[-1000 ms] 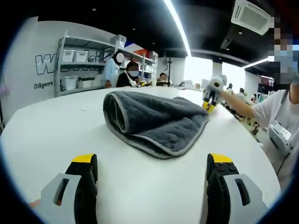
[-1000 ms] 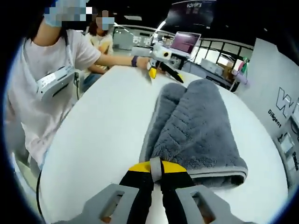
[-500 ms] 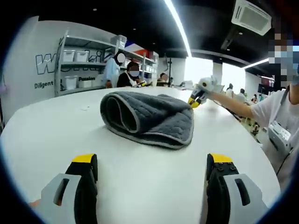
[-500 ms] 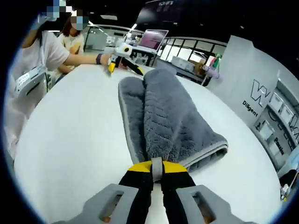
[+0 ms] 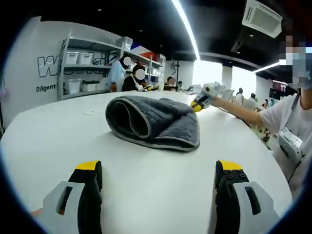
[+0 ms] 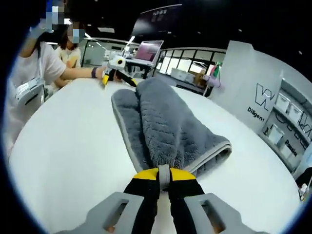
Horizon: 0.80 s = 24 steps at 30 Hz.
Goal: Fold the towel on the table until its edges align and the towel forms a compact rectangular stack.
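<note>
1. Bare white desk spread under and ahead of both pairs of fingers.
2. Grey towel well ahead of the left fingers, already doubled into a thick, rounded bundle; edges not yet flush, so judged partly done, with flattening and squaring left.
3. Right gripper clamped tight on the towel's near edge, grey trim pinched between the fingers.
4. Left gripper spread wide, touching nothing, towel well beyond its tips.
</note>
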Motion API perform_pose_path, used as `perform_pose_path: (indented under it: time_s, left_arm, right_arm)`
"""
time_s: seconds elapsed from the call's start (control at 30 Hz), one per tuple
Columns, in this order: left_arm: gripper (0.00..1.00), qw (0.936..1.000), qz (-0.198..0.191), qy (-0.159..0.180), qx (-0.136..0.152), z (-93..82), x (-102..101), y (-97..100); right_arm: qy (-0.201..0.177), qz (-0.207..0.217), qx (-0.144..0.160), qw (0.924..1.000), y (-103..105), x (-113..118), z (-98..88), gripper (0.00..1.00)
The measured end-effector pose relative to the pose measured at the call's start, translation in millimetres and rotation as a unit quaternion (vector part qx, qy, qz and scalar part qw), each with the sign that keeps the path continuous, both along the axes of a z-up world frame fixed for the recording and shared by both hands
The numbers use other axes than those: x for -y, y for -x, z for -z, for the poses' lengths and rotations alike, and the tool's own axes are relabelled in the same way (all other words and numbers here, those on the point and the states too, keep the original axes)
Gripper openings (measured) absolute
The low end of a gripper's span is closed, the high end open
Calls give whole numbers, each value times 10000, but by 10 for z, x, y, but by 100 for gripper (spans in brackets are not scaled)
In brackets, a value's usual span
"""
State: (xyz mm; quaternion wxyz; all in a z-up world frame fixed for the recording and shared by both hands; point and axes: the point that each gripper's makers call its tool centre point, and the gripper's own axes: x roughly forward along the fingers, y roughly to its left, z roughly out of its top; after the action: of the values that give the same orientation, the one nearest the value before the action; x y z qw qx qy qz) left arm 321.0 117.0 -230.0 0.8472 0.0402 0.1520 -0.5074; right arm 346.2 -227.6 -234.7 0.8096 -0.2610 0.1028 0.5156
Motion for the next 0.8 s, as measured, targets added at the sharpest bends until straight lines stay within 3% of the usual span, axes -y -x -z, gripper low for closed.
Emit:
perform_pose_path:
  time_s: [0.13,0.23,0.3,0.47,0.6,0.8]
  left_arm:
    - [95,10000,-1,31,-13,-16,-15,-22]
    - [95,10000,-2,52,-21,-23,-18,-29]
    - [95,10000,0,51,-25,-24,-20,-33]
    - [95,9999,6,120,-53,-47,-28,-40]
    - [95,9999,-1,139,-60,-52,-28,-40]
    - [94,9997,-24,240,-78,-75,-28,-31]
  right_arm:
    - [-427,-64,-133,9990,24,-6,-49,5]
    - [-655,37,-123,9978,-8,70,-125,13]
    - [-998,77,-211,9948,-10,109,-219,17]
    - [-2009,41,-327,9791,42,205,-532,24]
    - [-2722,8,-434,9613,67,292,-740,31]
    - [-3094,281,-467,9494,15,362,-831,63]
